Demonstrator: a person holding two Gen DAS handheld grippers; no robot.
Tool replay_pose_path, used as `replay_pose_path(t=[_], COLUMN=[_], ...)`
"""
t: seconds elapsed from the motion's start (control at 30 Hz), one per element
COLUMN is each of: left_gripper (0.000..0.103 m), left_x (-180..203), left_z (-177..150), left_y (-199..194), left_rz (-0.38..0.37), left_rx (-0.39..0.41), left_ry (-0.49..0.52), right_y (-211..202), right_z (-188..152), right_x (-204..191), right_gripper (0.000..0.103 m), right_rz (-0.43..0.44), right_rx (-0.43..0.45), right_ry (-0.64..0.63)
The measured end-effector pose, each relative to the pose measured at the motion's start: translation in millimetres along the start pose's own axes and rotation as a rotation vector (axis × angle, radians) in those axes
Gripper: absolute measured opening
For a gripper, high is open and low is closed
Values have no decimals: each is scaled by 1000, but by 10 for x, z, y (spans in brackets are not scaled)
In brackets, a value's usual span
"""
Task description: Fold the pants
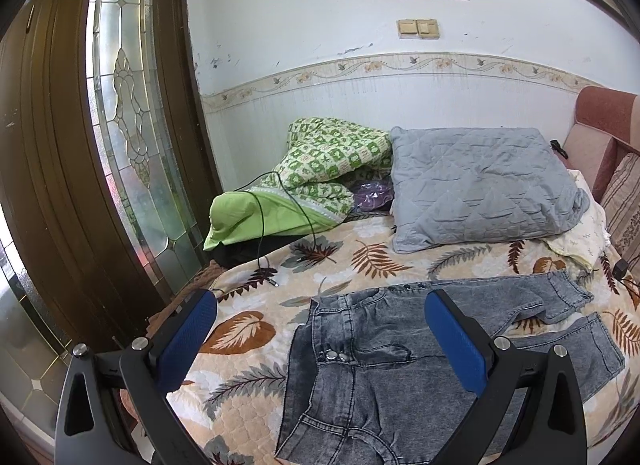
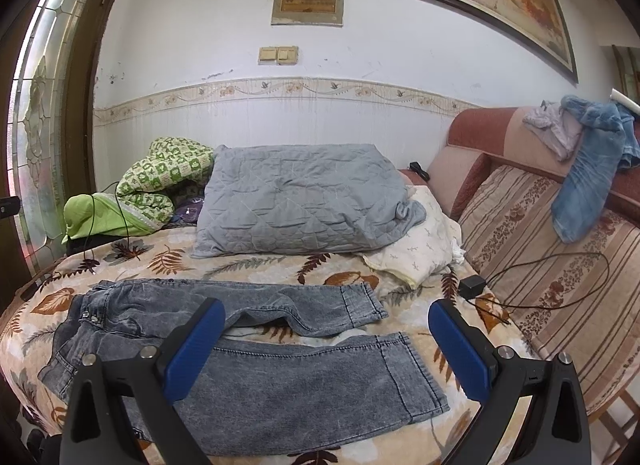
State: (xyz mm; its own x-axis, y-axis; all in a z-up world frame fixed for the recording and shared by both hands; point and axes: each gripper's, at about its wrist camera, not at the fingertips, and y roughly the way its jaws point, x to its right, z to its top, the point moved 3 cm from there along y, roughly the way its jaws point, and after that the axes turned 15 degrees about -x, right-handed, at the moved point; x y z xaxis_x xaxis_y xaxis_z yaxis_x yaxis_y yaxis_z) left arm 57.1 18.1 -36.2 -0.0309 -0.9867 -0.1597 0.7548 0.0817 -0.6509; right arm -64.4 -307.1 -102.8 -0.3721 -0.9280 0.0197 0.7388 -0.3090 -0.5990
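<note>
The pants (image 2: 256,349) are laid flat on the bed (image 2: 400,277) — not yet folded. Both grippers — left (image 1: 320,341) and right (image 2: 326,349) — are held wide apart, empty. One leg should be grabbed by its edge and laid neatly over the other.

Left claw (image 1: 320,339): two black plastic arms with triangular cutouts, round silver screw heads at pivots, textured blue pads (image 1: 188,339) on inner faces. Right claw (image 2: 326,349): same build, black frame, silver screws, ribbed blue pads (image 2: 460,351).
</note>
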Motion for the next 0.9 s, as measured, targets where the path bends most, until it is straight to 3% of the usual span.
replay_pose_path(t=[0.5, 0.9], left_gripper=[103, 103], left_x=[-77, -119], left_z=[22, 55], left_y=[421, 804], left_rz=[48, 57], left_rx=[-54, -98], left_ry=[-17, -22], right_y=[373, 742], right_z=[-27, 22], right_x=[45, -161], right_gripper=[103, 103], right_rz=[-5, -8], right_rx=[-78, -136], right_ry=[11, -25])
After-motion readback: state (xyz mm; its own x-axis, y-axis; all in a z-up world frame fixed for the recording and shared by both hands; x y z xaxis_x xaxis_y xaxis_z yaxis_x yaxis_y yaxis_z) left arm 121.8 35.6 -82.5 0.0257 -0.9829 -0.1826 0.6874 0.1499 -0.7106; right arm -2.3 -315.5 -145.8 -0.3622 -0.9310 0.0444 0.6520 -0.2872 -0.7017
